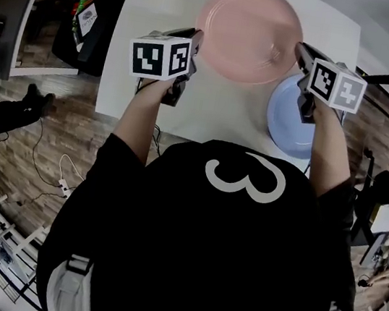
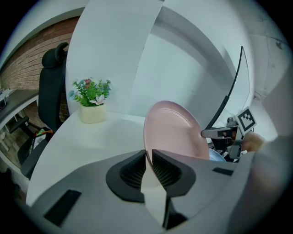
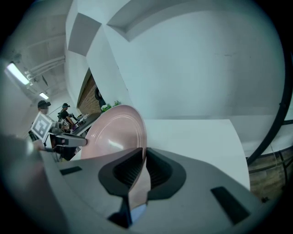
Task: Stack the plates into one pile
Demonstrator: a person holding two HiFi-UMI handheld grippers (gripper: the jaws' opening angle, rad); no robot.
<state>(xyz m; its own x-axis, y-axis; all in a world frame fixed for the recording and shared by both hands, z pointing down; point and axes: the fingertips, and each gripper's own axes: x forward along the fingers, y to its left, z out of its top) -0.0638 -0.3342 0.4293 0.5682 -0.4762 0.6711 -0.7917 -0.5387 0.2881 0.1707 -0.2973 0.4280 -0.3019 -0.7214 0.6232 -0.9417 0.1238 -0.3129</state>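
Head view: left gripper [image 1: 195,47] and right gripper [image 1: 302,55] each pinch opposite rims of pink plate [image 1: 249,32]; an uneven lift could drop it onto blue plate [image 1: 287,122].

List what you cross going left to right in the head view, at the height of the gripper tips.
In order: left gripper → round pink plate, clamped at opposite rims → right gripper. The round blue plate is left out because it overlaps the right gripper.
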